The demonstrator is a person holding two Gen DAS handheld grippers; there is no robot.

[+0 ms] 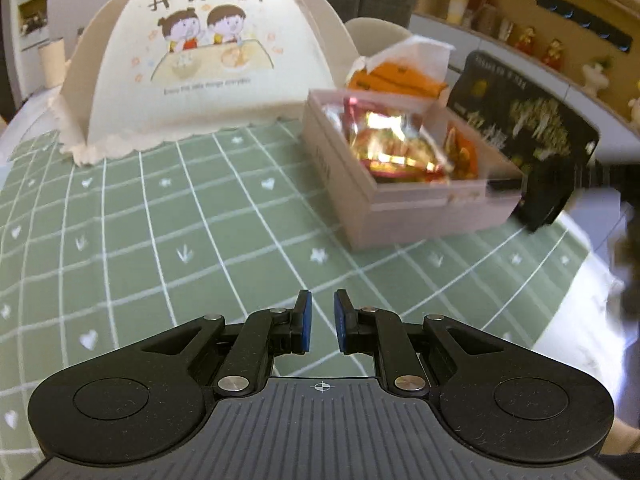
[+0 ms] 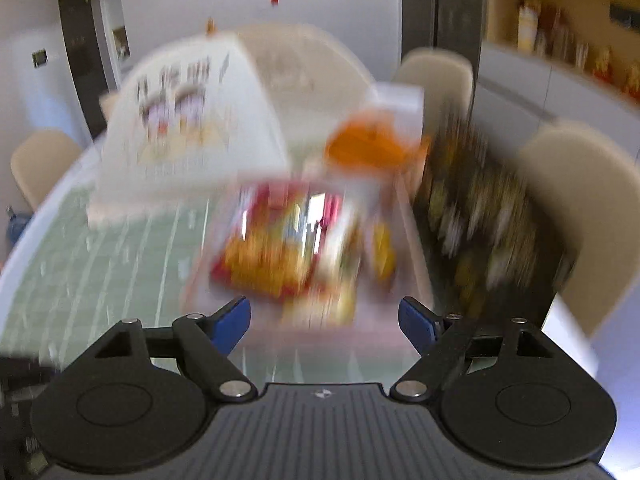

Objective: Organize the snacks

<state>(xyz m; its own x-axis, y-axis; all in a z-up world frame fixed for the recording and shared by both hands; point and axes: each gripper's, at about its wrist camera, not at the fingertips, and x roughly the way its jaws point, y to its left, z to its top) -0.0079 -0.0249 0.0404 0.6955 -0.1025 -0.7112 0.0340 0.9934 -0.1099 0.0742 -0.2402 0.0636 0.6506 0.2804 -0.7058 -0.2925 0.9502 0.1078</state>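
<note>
A pale pink box (image 1: 360,184) stands on the green checked tablecloth (image 1: 160,220), holding a shiny red and gold snack bag (image 1: 396,148). An orange packet (image 1: 394,76) in a clear bag sits behind it. A black snack bag (image 1: 524,128) leans at the box's right side. My left gripper (image 1: 322,320) is nearly shut and empty, low over the cloth in front of the box. My right gripper (image 2: 324,320) is open and empty, just in front of the box (image 2: 320,328). The right wrist view is blurred; the snack bag (image 2: 280,252) and black bag (image 2: 480,208) show there.
A large white food cover (image 1: 212,64) with a cartoon print stands at the back left of the table. Beige chairs (image 2: 580,220) surround the table. A shelf with small figures (image 1: 540,44) runs along the right wall.
</note>
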